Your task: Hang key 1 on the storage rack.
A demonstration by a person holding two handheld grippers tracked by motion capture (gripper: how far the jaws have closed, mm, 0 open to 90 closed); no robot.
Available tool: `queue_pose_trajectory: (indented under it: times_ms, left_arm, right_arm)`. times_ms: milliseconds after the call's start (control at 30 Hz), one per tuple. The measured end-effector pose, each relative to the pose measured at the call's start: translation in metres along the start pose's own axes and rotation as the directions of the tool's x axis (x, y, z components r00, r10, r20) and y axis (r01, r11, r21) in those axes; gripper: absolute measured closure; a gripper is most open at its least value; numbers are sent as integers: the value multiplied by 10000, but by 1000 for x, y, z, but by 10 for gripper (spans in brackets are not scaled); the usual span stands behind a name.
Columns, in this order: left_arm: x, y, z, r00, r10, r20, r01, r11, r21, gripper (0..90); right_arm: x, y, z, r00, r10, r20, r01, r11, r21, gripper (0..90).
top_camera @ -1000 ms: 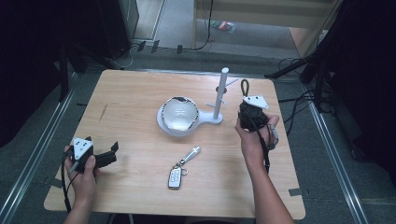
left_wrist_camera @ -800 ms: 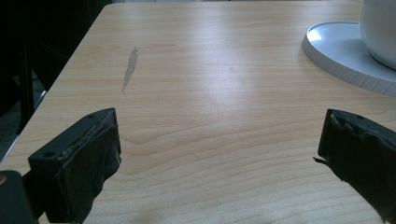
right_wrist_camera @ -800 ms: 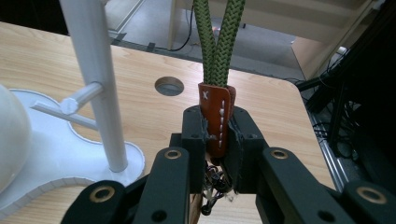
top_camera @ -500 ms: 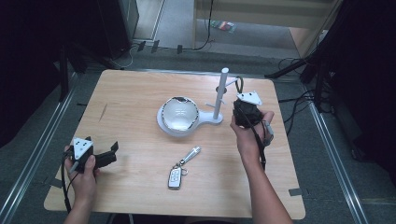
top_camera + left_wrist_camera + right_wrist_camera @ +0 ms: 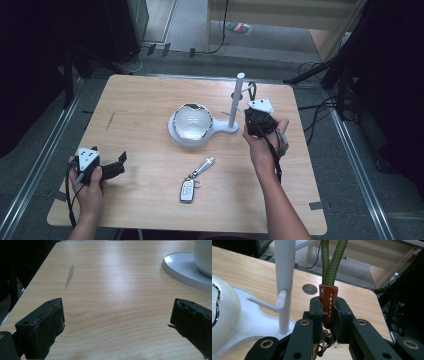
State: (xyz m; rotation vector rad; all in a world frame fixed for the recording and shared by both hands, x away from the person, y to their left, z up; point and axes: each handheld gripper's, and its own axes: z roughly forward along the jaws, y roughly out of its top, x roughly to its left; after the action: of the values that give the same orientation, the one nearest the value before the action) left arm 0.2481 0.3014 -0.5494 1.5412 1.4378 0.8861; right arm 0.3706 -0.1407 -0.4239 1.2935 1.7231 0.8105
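Note:
My right gripper is shut on the orange leather tab of a lanyard. Its green rope loop stands up above the jaws, just right of the white peg stand. A short peg sticks out from the post, level with the tab and to its left. In the high view the loop rises beside the post. My left gripper rests at the table's near left, open, with bare wood between its pads.
A white domed bowl sits on the stand's round base. A car key fob with a metal tag lies in front of it. A cable hole is behind the post. Cables trail off the table's right edge.
My right gripper has edged left toward the stand's post with the lanyard still in it. The left hand has stayed where it was.

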Motion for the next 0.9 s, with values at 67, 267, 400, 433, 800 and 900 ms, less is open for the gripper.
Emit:
queue_pose_trajectory:
  times_ms: [67, 267, 400, 433, 800, 900]
  left_arm:
    - [0, 0, 0, 10000, -1, 0, 1, 10000, 1, 0]
    - [0, 0, 0, 10000, 2, -1, -2, 10000, 13, 0]
    - [0, 0, 0, 10000, -10, 4, 10, 10000, -1, 0]
    - [0, 0, 0, 10000, -10, 6, 10, 10000, 14, 0]
    - [0, 0, 0, 10000, -20, -1, 20, 10000, 17, 0]
    - [0, 0, 0, 10000, -37, -21, 37, 10000, -27, 0]
  right_arm:
    - [1, 0, -1, 9998, -165, 67, 165, 9999, -4, 794]
    - [7, -1, -1, 9973, -702, 209, 706, 9974, -153, 787]
    - [10, -4, 1, 9981, -610, -95, 608, 9980, -161, 750]
    - [11, -5, 1, 9981, -609, -126, 607, 9980, -156, 743]
    - [6, -15, 0, 9974, -150, -706, 167, 9996, 231, 641]
    - [4, -18, -2, 9945, 251, -1015, -197, 9984, 535, 606]
